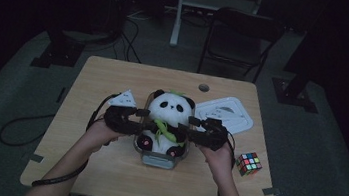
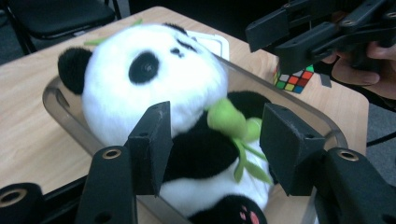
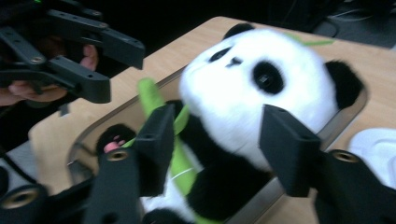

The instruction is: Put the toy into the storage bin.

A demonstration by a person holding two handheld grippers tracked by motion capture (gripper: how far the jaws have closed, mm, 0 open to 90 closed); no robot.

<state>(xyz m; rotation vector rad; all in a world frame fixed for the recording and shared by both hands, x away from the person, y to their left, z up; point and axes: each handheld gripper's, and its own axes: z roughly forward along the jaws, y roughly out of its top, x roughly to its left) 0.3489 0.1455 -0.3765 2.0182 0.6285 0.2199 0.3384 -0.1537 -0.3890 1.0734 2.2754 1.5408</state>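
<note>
A plush panda with a green bamboo sprig lies on its back in a clear grey container at the table's middle. My left gripper reaches in from the panda's left, jaws open around its flank. In the left gripper view the panda sits between the spread jaws of the left gripper, and the container rim runs beneath. My right gripper comes from the panda's right, also open. The right gripper view shows the panda framed by the open right gripper.
A white lid lies on the table to the right of the container. A colourful puzzle cube sits near the right front edge. A dark chair stands beyond the far edge of the table. Cables trail on the floor at left.
</note>
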